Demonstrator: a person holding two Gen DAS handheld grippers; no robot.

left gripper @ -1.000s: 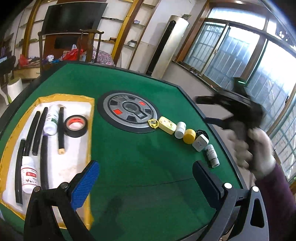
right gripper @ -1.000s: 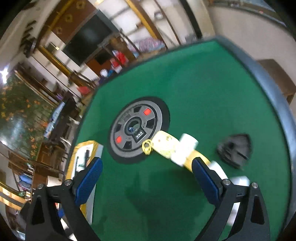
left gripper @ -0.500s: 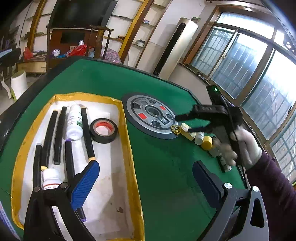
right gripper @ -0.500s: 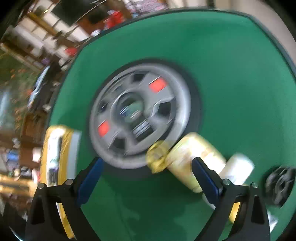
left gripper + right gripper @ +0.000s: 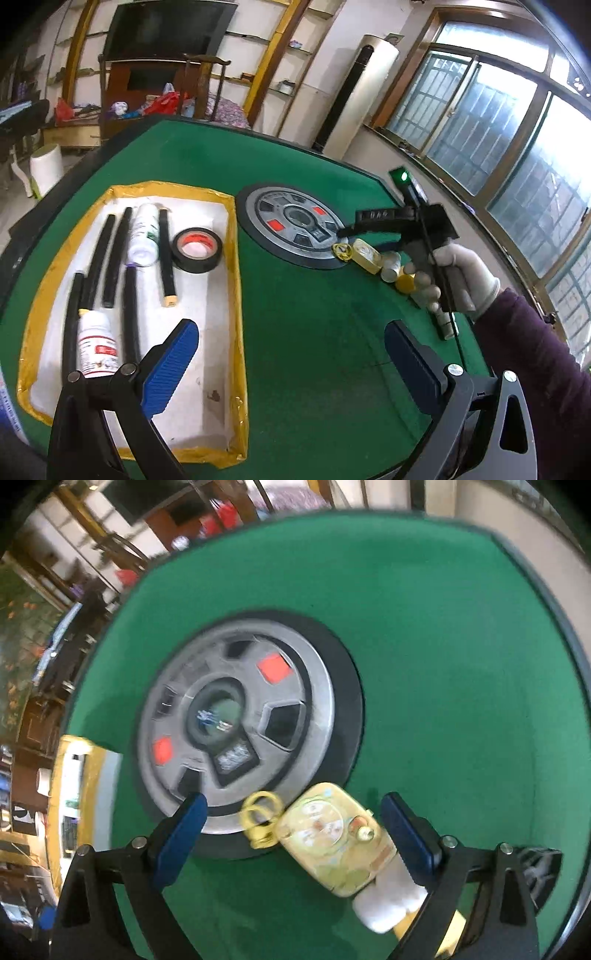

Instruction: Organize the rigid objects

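Observation:
A pale yellow case with a yellow ring lies on the green table beside a round grey hub. My right gripper is open, its blue pads either side of the case without touching it. In the left wrist view the same case heads a row with a small white bottle and a yellow cap, under the right gripper. My left gripper hovers open and holds nothing near the table's front, beside a yellow-edged white tray.
The tray holds several black tubes, two white bottles and a roll of black tape. A gloved hand holds the right gripper. Another small bottle lies by the table's right edge. Green felt lies bare ahead.
My right gripper has dropped and closed in on the yellow case, which now sits between its pads. My left gripper has drifted left, bringing the tray fully into view.

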